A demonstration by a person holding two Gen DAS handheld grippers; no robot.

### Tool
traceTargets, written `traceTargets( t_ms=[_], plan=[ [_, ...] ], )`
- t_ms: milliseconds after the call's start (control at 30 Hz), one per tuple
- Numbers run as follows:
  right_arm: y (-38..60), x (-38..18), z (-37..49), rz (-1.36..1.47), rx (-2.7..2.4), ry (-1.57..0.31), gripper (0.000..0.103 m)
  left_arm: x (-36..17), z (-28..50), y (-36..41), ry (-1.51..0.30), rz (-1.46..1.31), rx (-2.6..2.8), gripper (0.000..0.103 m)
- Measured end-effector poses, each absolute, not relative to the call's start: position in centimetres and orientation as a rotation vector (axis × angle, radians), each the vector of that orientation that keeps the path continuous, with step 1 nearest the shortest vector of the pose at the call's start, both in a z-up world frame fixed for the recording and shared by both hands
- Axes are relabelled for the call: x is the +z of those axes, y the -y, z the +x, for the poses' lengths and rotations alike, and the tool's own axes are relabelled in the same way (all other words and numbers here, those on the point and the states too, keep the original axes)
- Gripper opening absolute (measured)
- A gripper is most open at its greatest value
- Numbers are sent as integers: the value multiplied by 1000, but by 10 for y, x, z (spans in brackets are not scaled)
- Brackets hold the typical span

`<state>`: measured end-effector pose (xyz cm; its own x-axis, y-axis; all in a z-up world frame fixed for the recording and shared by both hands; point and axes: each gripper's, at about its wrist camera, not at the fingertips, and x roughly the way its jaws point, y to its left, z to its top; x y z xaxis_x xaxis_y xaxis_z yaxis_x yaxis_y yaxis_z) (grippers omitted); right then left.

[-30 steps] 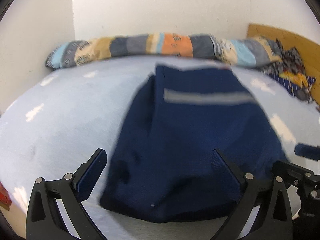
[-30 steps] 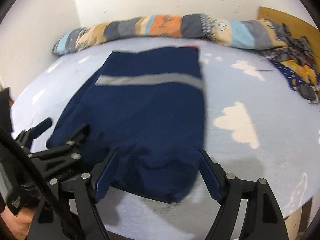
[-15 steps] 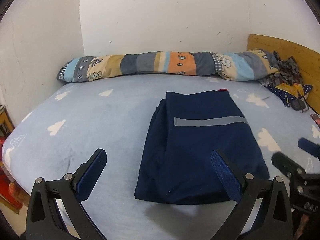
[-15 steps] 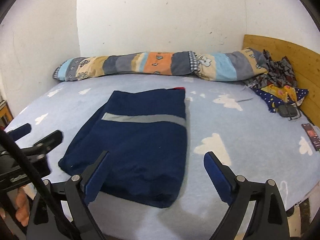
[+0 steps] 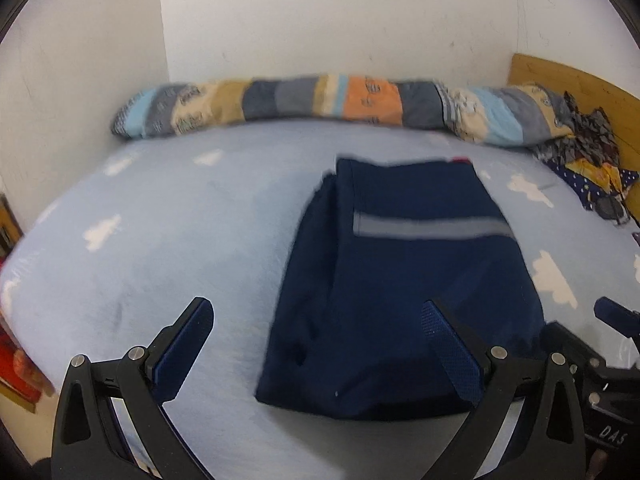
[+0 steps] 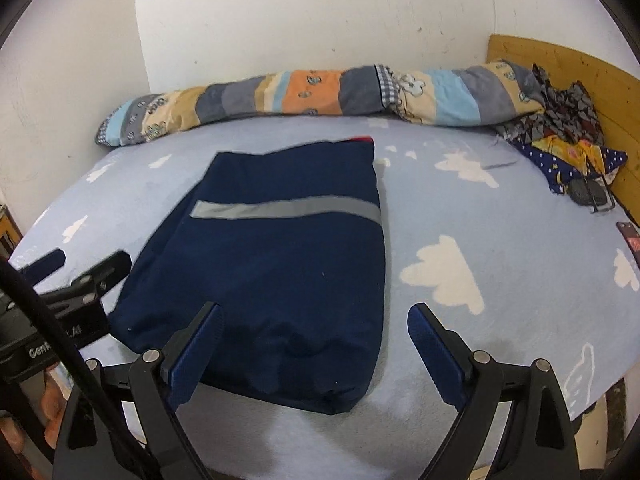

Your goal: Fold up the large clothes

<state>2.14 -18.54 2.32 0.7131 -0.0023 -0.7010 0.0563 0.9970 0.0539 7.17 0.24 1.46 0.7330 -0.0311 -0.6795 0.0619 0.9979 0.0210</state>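
Note:
A navy blue garment [image 5: 400, 280] with a grey reflective stripe lies folded into a rectangle on the light blue cloud-print bed [image 5: 160, 240]; it also shows in the right wrist view [image 6: 272, 272]. My left gripper [image 5: 316, 320] is open and empty, held above the garment's near left corner. My right gripper [image 6: 314, 320] is open and empty, held above the garment's near right corner. The left gripper also appears at the left edge of the right wrist view [image 6: 76, 276].
A long patchwork bolster [image 6: 320, 92] lies along the far wall. Crumpled clothes [image 6: 560, 140] and a dark object [image 6: 592, 196] sit at the right by the wooden headboard [image 6: 568, 64]. The bed's near edge [image 6: 592, 396] drops off at the right.
Both grippers pulled back and up from the garment, then came a little closer and lower again. The garment lies still in its folded shape.

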Motion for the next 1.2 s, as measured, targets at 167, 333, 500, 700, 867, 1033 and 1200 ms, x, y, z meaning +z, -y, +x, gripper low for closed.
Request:
traceTargets(
  t_ms=[167, 333, 500, 700, 867, 1033, 1200],
  plan=[
    [183, 9, 27, 53, -46, -840, 96, -15, 84, 6, -854, 146, 7, 103],
    [186, -34, 42, 94, -21, -1060, 96, -47, 94, 9, -976, 191, 11, 103],
    [194, -18, 34, 113, -50, -991, 95, -24, 87, 2, -891, 158, -3, 103],
    [195, 17, 18, 84, -76, -815, 96, 11, 71, -10, -742, 107, -6, 103],
    [186, 21, 14, 44, -52, -803, 96, 29, 64, -11, -698, 113, 17, 103],
    [184, 38, 7, 12, -64, -711, 96, 52, 45, 1, -675, 163, -45, 103],
    [183, 44, 5, 7, -64, -685, 96, 58, 22, 7, -624, 237, -45, 103]
  ],
)
